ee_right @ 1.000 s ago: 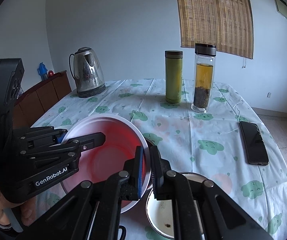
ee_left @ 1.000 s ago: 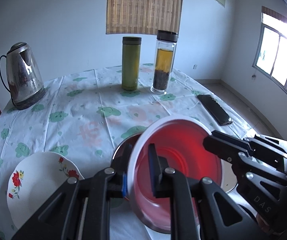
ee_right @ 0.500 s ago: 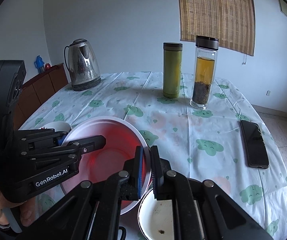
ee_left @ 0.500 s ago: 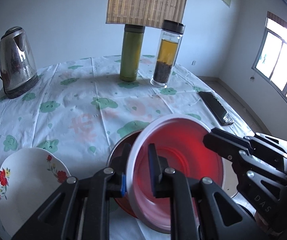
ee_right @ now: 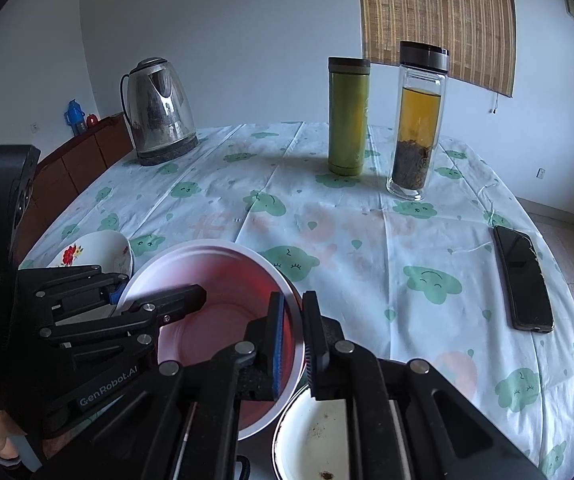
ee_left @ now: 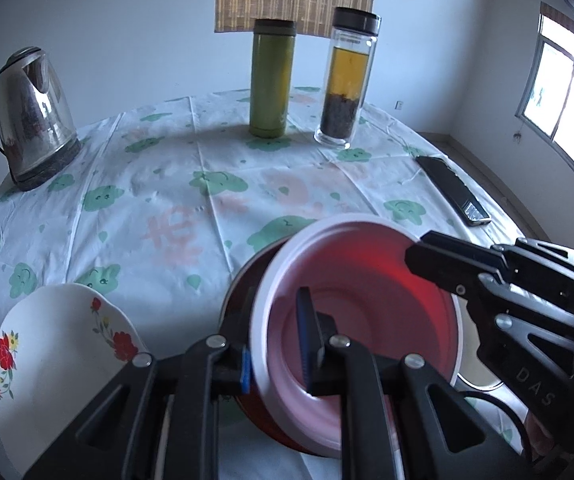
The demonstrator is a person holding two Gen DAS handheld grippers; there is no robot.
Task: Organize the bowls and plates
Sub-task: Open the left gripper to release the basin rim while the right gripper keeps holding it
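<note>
Since half a second ago, both views have drawn back and the round pink plastic bowl with a red inside [ee_left: 361, 312] now sits lower over the dark red bowl [ee_left: 247, 280] beneath it, which shows less of its rim at the left. In the left wrist view the left gripper [ee_left: 275, 344] clamps the pink bowl's near-left rim, one blue-padded finger outside the wall and one inside. At the right of that frame the right gripper [ee_left: 431, 256] pinches the opposite rim. In the right wrist view the right gripper [ee_right: 293, 340] straddles the rim in the lower middle, its fingers closed on the wall, while the left gripper [ee_right: 159, 304] reaches in from the lower left, gripping the far side.

A white shallow plate with red flowers [ee_left: 55, 344] lies at the lower left of the left view, well apart from the pink bowl. A white enamel bowl with brown specks inside [ee_right: 327, 436] sits at the bottom of the right view, just beside the pink bowl.

On the round table's white cloth with green cloud faces [ee_right: 367, 232] stand a steel electric kettle [ee_right: 159, 112] at upper left, a green cylindrical flask [ee_right: 347, 116] and a clear glass tea bottle [ee_right: 417, 124] at upper centre. A black phone [ee_right: 523, 278] lies flat at right.
</note>
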